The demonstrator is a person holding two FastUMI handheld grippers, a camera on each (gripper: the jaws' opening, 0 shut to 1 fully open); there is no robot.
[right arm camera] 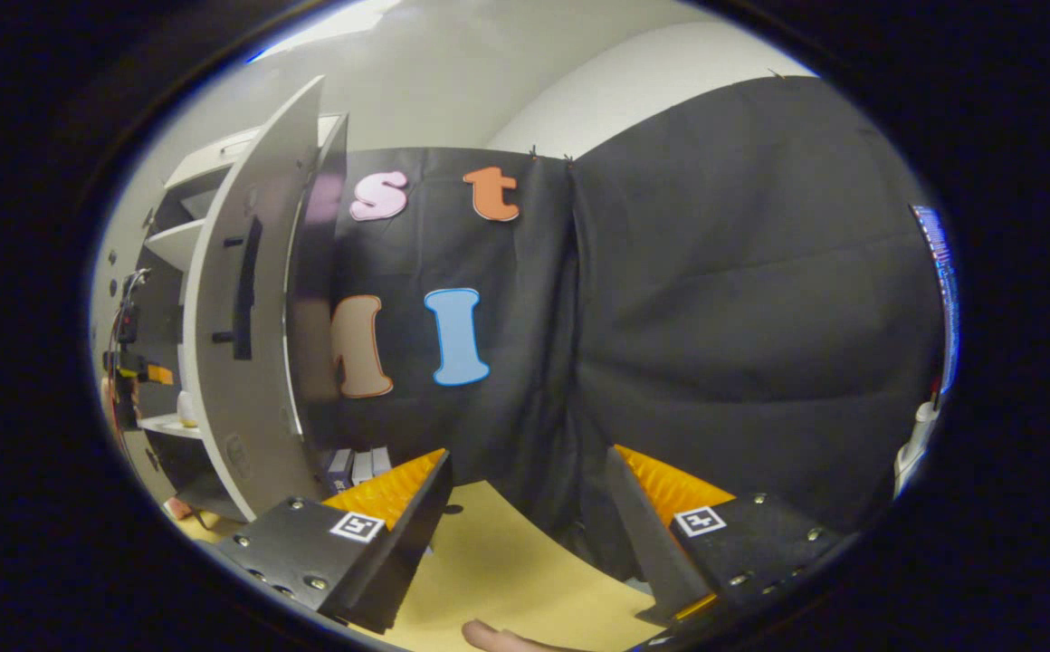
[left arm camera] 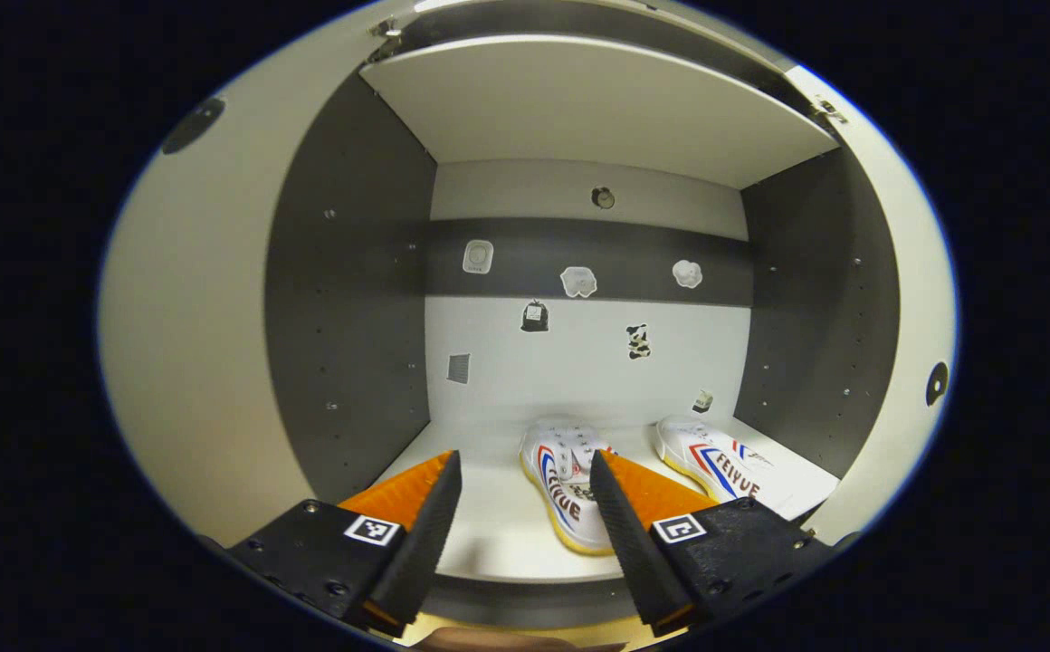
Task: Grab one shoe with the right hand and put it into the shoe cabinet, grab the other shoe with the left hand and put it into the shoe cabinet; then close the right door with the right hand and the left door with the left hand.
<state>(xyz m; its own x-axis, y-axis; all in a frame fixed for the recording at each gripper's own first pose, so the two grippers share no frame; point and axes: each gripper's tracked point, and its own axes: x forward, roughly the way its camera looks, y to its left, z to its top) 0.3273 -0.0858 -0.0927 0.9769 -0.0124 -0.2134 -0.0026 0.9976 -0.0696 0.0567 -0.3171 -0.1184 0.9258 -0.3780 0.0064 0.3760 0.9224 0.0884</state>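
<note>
Two white shoes with red and blue stripes lie on the cabinet shelf (left arm camera: 489,543) in the left gripper view. One shoe (left arm camera: 566,480) is in the middle, just past my left gripper (left arm camera: 525,480), which is open and holds nothing. The other shoe (left arm camera: 733,466) lies at the right, near the side wall. Both cabinet doors stand open: the left door (left arm camera: 190,362) and the right door (left arm camera: 919,344) flank the opening. In the right gripper view my right gripper (right arm camera: 529,480) is open and empty, off to the side of the cabinet, facing the black cloth wall; the right door (right arm camera: 240,362) stands edge-on at the left.
A higher shelf (left arm camera: 597,100) spans the cabinet above the shoes. Small stickers dot the back panel (left arm camera: 579,362). In the right gripper view the other gripper (right arm camera: 131,371) shows far left inside the cabinet, a yellowish floor (right arm camera: 507,561) lies below, and several small boxes (right arm camera: 357,466) stand by the door's foot.
</note>
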